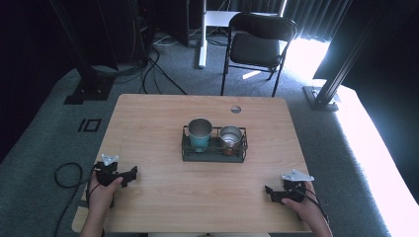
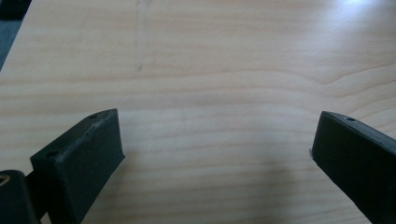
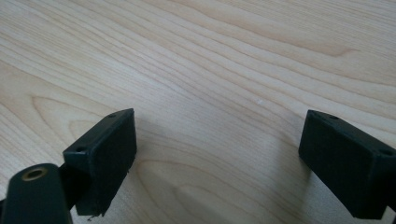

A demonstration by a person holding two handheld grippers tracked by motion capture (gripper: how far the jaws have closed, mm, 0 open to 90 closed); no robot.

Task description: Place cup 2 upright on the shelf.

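A dark wire tray (image 1: 188, 152) sits in the middle of the wooden table (image 1: 148, 118). In it stand a teal metal cup (image 1: 200, 135) on the left and a smaller copper-toned metal cup (image 1: 230, 139) on the right, both upright. My left gripper (image 1: 132, 174) rests near the table's front left, held in a hand, well short of the tray. My right gripper (image 1: 269, 192) rests near the front right. In the left gripper view the left gripper (image 2: 217, 147) is open over bare wood. In the right gripper view the right gripper (image 3: 219, 142) is likewise open, nothing between its jaws.
A round cable hole (image 1: 235, 109) is in the table's far edge. Beyond the table stands a black folding chair (image 1: 257, 44). Cables (image 1: 69, 173) trail on the grey carpet at the left. Black frame posts (image 1: 341, 69) stand at both far sides.
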